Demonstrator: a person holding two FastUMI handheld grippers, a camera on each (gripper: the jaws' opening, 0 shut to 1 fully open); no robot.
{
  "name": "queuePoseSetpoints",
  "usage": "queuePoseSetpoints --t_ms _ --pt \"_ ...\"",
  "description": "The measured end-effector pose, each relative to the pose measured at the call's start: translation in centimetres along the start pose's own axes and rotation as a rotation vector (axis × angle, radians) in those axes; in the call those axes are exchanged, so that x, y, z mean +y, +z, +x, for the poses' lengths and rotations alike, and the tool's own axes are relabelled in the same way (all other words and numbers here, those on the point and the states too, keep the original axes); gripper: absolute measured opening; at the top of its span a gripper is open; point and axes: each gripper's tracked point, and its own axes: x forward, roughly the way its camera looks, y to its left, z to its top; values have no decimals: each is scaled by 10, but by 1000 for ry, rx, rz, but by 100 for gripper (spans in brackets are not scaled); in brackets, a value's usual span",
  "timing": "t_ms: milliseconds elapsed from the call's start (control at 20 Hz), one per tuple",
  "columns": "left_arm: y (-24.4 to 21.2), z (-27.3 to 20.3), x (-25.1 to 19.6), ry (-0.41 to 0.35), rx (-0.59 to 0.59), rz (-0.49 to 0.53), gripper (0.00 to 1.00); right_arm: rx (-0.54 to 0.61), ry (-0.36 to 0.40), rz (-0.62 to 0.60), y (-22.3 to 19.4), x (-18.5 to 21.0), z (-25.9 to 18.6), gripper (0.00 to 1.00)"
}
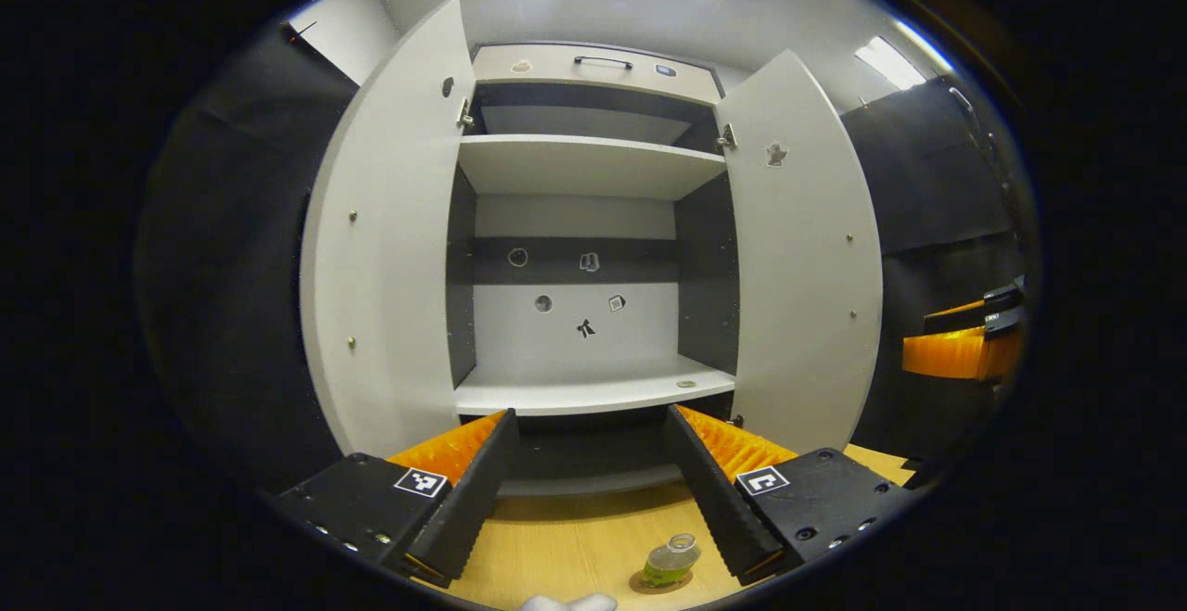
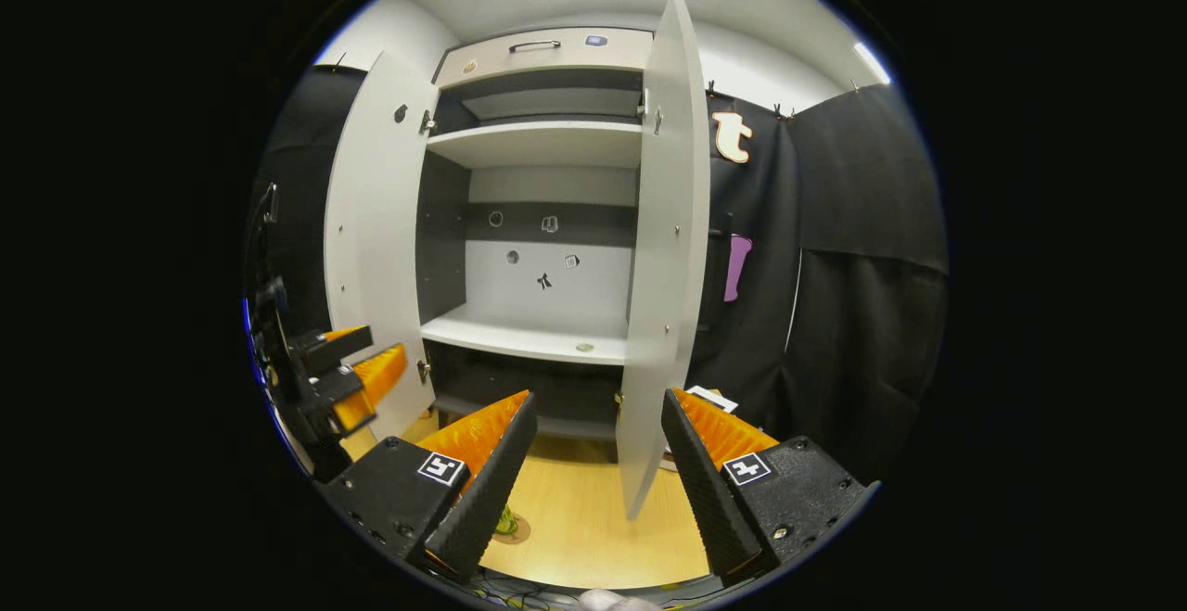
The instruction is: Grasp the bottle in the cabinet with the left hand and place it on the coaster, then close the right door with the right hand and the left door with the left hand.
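Left claw (image 1: pixel 590 481) spread apart, holding nothing; bottle (image 1: pixel 671 560) stands on coaster (image 1: pixel 660 582) on the desk (image 1: pixel 566 546), just below its right finger. Right claw (image 2: pixel 593 463) likewise apart, with the right door (image 2: pixel 660 259) edge-on directly ahead between its fingers; left door (image 1: pixel 385 240) open.

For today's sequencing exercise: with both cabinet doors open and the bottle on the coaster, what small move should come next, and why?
Probably move the right gripper against the right door and push it shut. The bottle already sits on the coaster, both doors stand open, and the right gripper's open jaws already straddle that door's edge.
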Motion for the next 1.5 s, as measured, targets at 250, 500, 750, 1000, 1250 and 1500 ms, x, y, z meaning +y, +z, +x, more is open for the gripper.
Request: queuePoseSetpoints --t_ms 250,500,750,1000,1250,1500 --pt "-2 -36 52 143 46 10 97 -38 -37 13 13 -32 13 83" --pt "-12 -57 68 214 89 0 97 -71 -144 6 33 -116 34 83" --pt "-8 -66 51 243 83 4 93 -107 -191 4 65 -193 65 83" --pt "-1 -59 33 264 76 -15 96 -73 -92 1 70 -202 102 83" --pt "0 -59 19 297 82 -12 96 -77 44 -27 70 -177 117 83" --pt "-1 -60 14 318 91 -13 96 -54 94 7 66 -167 117 80"
